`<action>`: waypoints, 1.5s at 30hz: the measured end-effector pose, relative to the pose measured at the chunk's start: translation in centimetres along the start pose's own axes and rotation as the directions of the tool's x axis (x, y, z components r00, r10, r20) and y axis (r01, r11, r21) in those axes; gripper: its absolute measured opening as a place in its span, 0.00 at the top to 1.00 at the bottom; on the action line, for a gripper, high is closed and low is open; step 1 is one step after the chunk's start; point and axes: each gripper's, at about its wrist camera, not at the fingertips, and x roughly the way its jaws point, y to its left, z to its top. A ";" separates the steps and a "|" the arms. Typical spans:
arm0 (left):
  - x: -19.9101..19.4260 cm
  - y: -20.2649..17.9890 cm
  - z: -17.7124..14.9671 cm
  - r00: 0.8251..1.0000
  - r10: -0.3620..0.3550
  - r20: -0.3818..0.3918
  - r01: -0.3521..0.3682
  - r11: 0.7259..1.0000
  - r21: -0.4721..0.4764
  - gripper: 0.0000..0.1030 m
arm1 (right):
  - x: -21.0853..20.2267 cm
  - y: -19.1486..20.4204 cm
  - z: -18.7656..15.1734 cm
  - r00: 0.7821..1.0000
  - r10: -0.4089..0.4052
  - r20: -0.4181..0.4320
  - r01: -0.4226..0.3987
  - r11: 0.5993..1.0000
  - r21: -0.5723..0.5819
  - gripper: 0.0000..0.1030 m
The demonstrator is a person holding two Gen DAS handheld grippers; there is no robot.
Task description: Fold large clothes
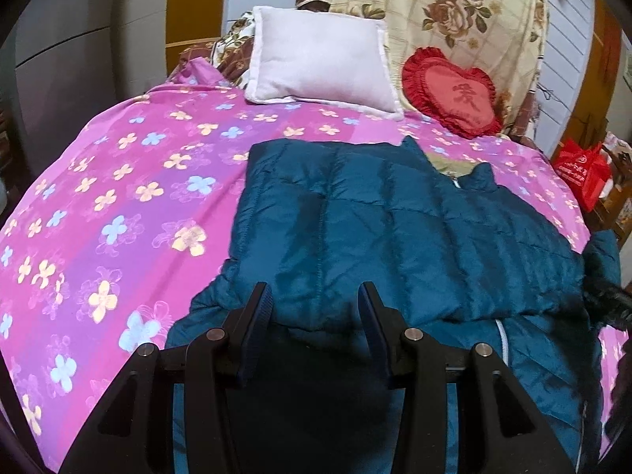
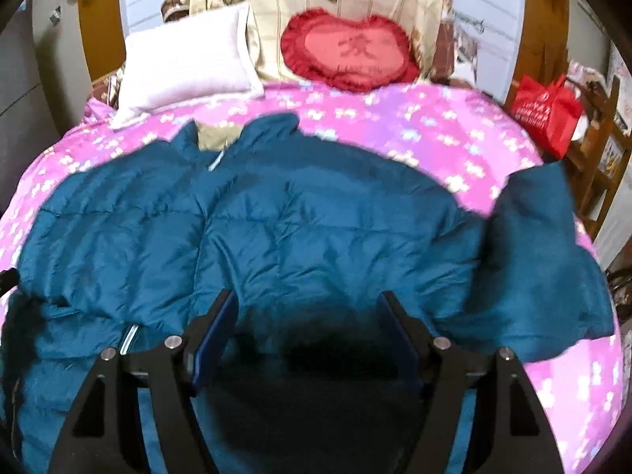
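A teal quilted puffer jacket (image 1: pixel 395 233) lies on a bed with a pink floral cover (image 1: pixel 118 181). Its left side is folded over the body; collar and zipper point toward the pillows. In the right wrist view the jacket (image 2: pixel 276 229) spreads wide, with one sleeve (image 2: pixel 545 260) lying out to the right. My left gripper (image 1: pixel 316 296) is open and empty just above the jacket's near hem. My right gripper (image 2: pixel 308 304) is open and empty over the jacket's lower middle.
A white pillow (image 1: pixel 320 59) and a red heart cushion (image 1: pixel 454 91) lie at the head of the bed against a floral blanket (image 1: pixel 454 12). A red bag (image 2: pixel 549 110) sits on a wooden stand at the right. Grey cabinets stand at the left.
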 end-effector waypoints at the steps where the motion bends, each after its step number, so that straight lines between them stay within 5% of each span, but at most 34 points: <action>1: -0.1 -0.1 -0.1 1.000 -0.002 -0.001 0.002 1.000 0.002 0.78 | -0.8 -0.7 0.1 1.000 0.002 0.013 -0.002 1.000 0.010 0.27; 7: -0.2 -1.1 -0.5 1.000 -0.004 -0.005 0.004 1.000 0.019 0.78 | -5.7 -6.4 1.3 0.992 -0.052 0.111 0.044 0.996 0.074 0.17; 12: -0.4 -1.9 -0.7 1.000 -0.012 0.004 0.012 0.999 0.047 0.78 | -5.9 -13.4 1.8 0.974 -0.199 0.108 0.180 0.970 0.165 0.15; 21: 0.2 -1.2 -0.7 1.000 -0.020 -0.017 0.020 1.000 0.011 0.78 | -1.2 -28.2 -0.7 0.907 -0.408 -0.100 0.417 0.842 0.342 0.15; 29: 0.7 -1.0 -0.9 0.999 -0.014 -0.029 0.015 1.000 0.008 0.78 | 0.6 -37.9 -3.9 0.856 -0.473 -0.209 0.513 0.725 0.459 0.11; 34: 1.1 -1.4 -1.4 0.999 -0.010 -0.045 0.011 0.999 0.034 0.78 | 1.8 -42.1 -6.1 0.864 -0.437 -0.251 0.500 0.682 0.534 0.10; 40: 1.5 -1.9 -1.8 0.998 -0.002 -0.055 0.005 0.999 0.053 0.78 | 2.7 -43.2 -7.3 0.890 -0.394 -0.231 0.451 0.686 0.571 0.10; 42: 1.6 -1.9 -1.8 0.998 0.000 -0.055 0.003 0.998 0.057 0.78 | 2.8 -42.7 -7.3 0.893 -0.395 -0.213 0.444 0.703 0.555 0.17; 45: 1.4 -1.7 -1.6 0.999 0.003 -0.047 -0.001 0.999 0.052 0.78 | 2.6 -41.6 -6.7 0.909 -0.375 -0.184 0.413 0.744 0.524 0.62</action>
